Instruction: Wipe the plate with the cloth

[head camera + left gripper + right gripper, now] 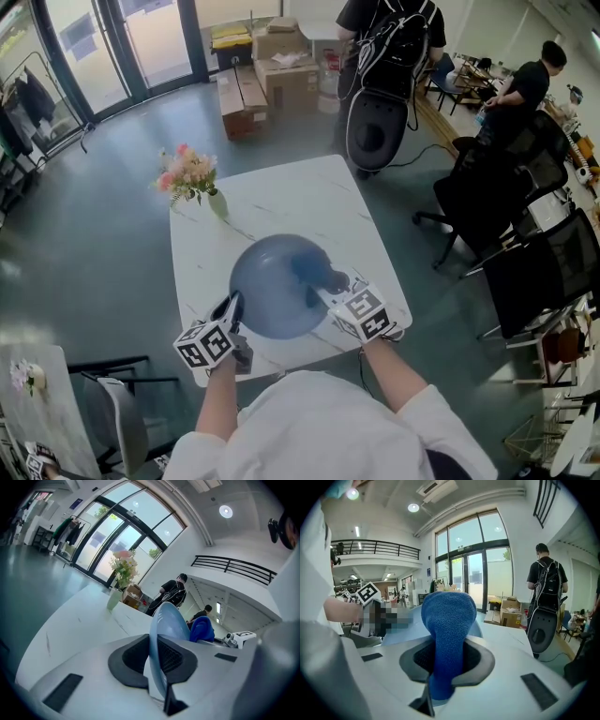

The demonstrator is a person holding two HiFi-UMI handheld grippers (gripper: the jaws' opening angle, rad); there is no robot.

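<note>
The plate [272,286] is held tilted over the near half of the white tabletop [300,202], its lower rim close to the tabletop's near edge. The left gripper [232,307] has its jaws clamped on the plate's near-left rim; in the left gripper view the thin blue rim [166,625] stands edge-on between the closed jaws [157,656]. The right gripper [323,292] comes in at the plate's right side with its jaws clamped on the blue cloth [317,272], whose bunched end lies against the plate's face; the right gripper view shows the cloth [449,620] pinched and sticking up past the jaws [447,660]. Beyond the plate the tabletop is bare to its far edge, with only a vase of flowers [214,202] far-left of the plate, near the left edge. Left of the plate the floor is open; right of it, dark office chairs [487,202] stand close to the tabletop. Far beyond the plate are cardboard boxes [253,84] and a standing person [389,28]. The only print that shows is the black-and-white square markers on the gripper cubes [204,345].
</note>
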